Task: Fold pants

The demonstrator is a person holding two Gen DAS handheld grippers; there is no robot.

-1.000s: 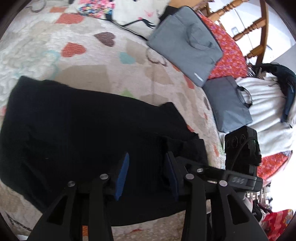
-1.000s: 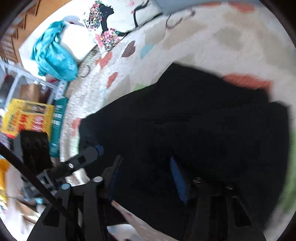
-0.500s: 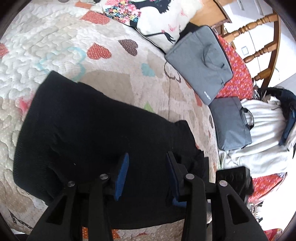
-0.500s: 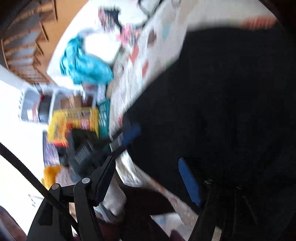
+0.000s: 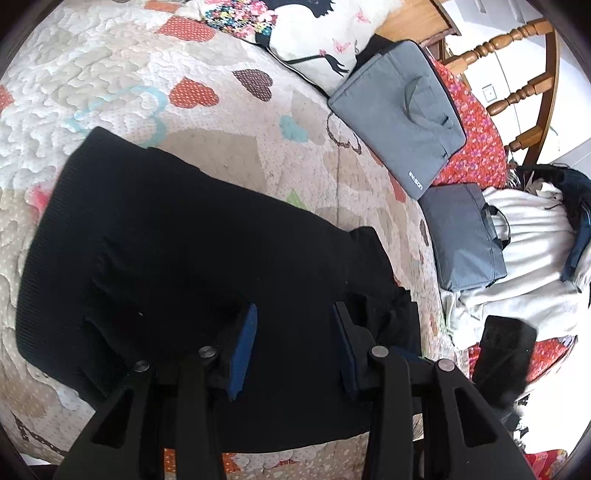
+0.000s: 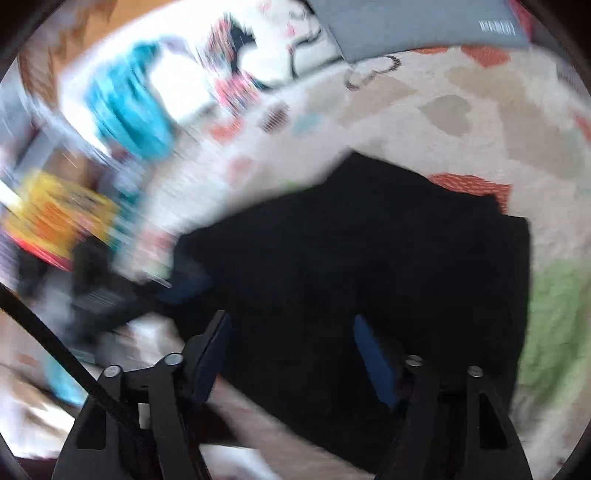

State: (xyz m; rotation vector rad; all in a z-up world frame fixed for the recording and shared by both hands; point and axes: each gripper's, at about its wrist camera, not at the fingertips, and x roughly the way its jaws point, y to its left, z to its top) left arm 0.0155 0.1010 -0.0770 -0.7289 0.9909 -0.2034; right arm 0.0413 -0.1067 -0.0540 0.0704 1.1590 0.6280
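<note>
On top of the pale quilted bedspread with heart patches (image 5: 229, 110), black knit pants (image 5: 177, 251) lying already doubled into a broad dark slab, one corner bunched near the bed's edge; between folds, by the look of it, with no cloth lifted at present. Left gripper (image 5: 293, 343) poised above the near part of the slab, blue pads (image 5: 243, 343) standing moderately apart, nothing clamped between them, fabric only beneath. Right gripper (image 6: 291, 354) over the same garment from the other side, jaws apart and just now closing inward, yet holding nothing; heavily smeared view there, so perhaps brushing the cloth, hard to say. Two grey zip laptop bags (image 5: 399, 114) and a white cushion with a floral print (image 5: 310, 33) well apart from the pants, no obstacle.

Next, probably: picking an edge for a further fold; lowering both sets of fingers onto matching corners of one short side, pinching through all layers at once, lifting together and carrying across to meet the opposite edge; keeping the bunched corner flat first, otherwise a lumpy, crooked result.
</note>
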